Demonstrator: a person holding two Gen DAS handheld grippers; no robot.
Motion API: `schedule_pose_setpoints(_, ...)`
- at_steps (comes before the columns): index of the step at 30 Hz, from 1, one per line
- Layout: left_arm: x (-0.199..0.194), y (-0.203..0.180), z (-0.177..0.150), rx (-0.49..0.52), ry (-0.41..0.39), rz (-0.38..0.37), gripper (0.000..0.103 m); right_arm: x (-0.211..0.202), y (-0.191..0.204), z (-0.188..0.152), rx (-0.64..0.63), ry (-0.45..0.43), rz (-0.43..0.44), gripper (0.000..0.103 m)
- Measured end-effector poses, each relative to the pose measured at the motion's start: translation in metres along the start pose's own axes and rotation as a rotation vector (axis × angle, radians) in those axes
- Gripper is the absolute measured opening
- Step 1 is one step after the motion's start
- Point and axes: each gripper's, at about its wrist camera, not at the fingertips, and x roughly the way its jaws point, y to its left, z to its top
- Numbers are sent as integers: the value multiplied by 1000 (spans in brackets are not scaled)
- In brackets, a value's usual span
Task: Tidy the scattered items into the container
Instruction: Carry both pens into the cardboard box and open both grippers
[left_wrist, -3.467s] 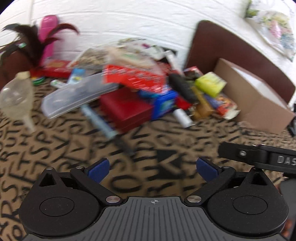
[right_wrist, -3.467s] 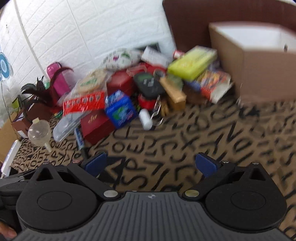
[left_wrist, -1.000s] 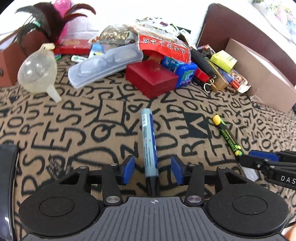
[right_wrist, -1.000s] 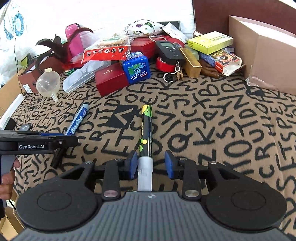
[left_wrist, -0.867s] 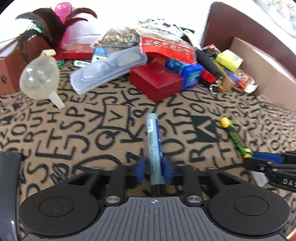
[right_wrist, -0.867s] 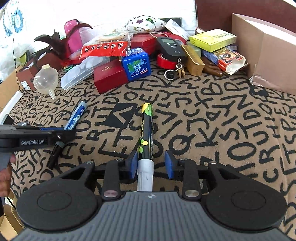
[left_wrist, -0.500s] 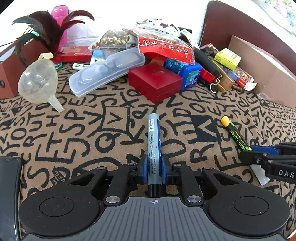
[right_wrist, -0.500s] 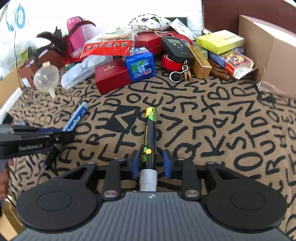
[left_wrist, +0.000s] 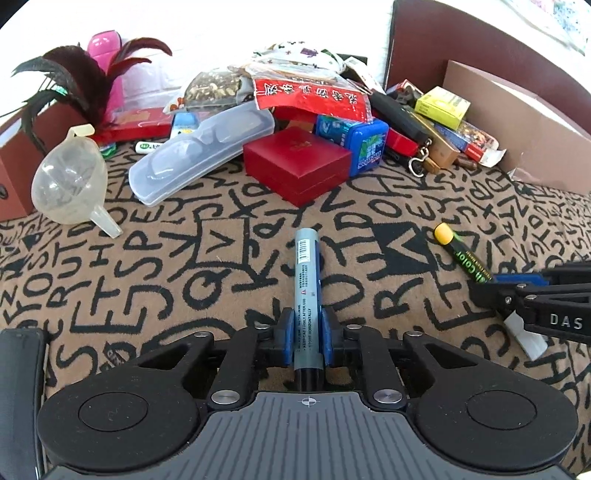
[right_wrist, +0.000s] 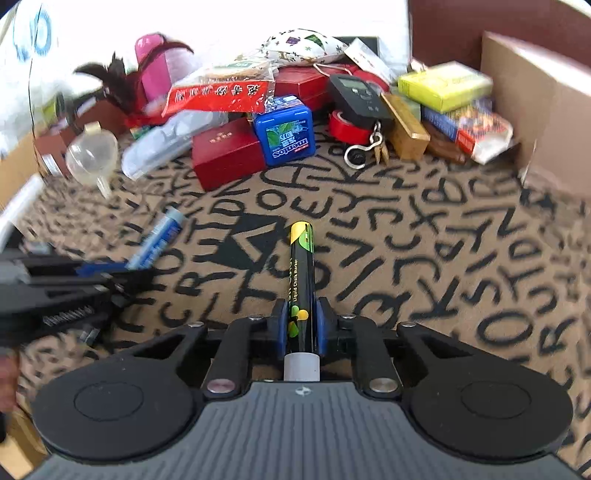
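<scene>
My left gripper (left_wrist: 306, 338) is shut on a grey-blue marker (left_wrist: 306, 280) that points away from me over the lettered cloth. My right gripper (right_wrist: 301, 326) is shut on a black and yellow chalk marker (right_wrist: 301, 273). In the left wrist view the right gripper (left_wrist: 517, 286) with the chalk marker (left_wrist: 460, 254) shows at the right. In the right wrist view the left gripper (right_wrist: 99, 275) and blue marker (right_wrist: 157, 240) show at the left. The brown cardboard box (left_wrist: 517, 133) stands at the far right, and it also shows in the right wrist view (right_wrist: 546, 122).
A heap of items lies at the back: a red box (left_wrist: 297, 164), a blue tin (left_wrist: 356, 142), a clear glasses case (left_wrist: 201, 147), a plastic funnel (left_wrist: 70, 184), a red packet (left_wrist: 312, 98), a yellow-green box (left_wrist: 443, 105), a black scale (right_wrist: 356, 98), feathers (left_wrist: 74, 85).
Both grippers have closed: each went from open around its marker to shut on it. Both markers now look slightly raised and the views have shifted a little.
</scene>
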Motion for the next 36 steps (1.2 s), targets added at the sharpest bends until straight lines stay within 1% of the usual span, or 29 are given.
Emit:
schedule_pose_setpoints(3,-5,-3,-5,-5,4,-33,10,-6,-7,-6,83,11,84,18)
schedule_pose_setpoints(7,-12,-9,-8,-23,11,-80,10,-16,-12,-13,151,15,139,18)
schedule_pose_setpoints(10,-15,-20,-5,-1,11,-94,10,-25,-13,-15,162,0,146,18)
schedule_pose_setpoints(13,-18,-33,5,17,1,-138,10,-36,-17,-12,170,-36,145,18)
schedule_pose_setpoints(15,-21,-46,15,45,-21,-161,10,-45,-21,-7,168,-67,135,18)
schedule_pose_setpoints(18,-26,-68,37,77,-64,-211,10,-59,-33,3,168,-123,108,18)
schedule_pose_setpoints(22,-30,-98,71,90,-120,-287,10,-82,-57,22,177,-193,89,18)
schedule_pose_setpoints(26,-33,-134,108,121,-168,-333,10,-108,-85,49,184,-271,52,18)
schedule_pose_setpoints(29,-36,-160,142,136,-203,-373,10,-131,-108,74,190,-327,31,18)
schedule_pose_setpoints(31,-39,-177,169,151,-228,-398,10,-150,-124,95,177,-375,-7,18)
schedule_pose_setpoints(34,-36,-204,212,163,-258,-407,10,-175,-147,129,163,-440,-62,18)
schedule_pose_setpoints(36,-27,-222,239,161,-257,-417,10,-186,-164,151,157,-476,-118,18)
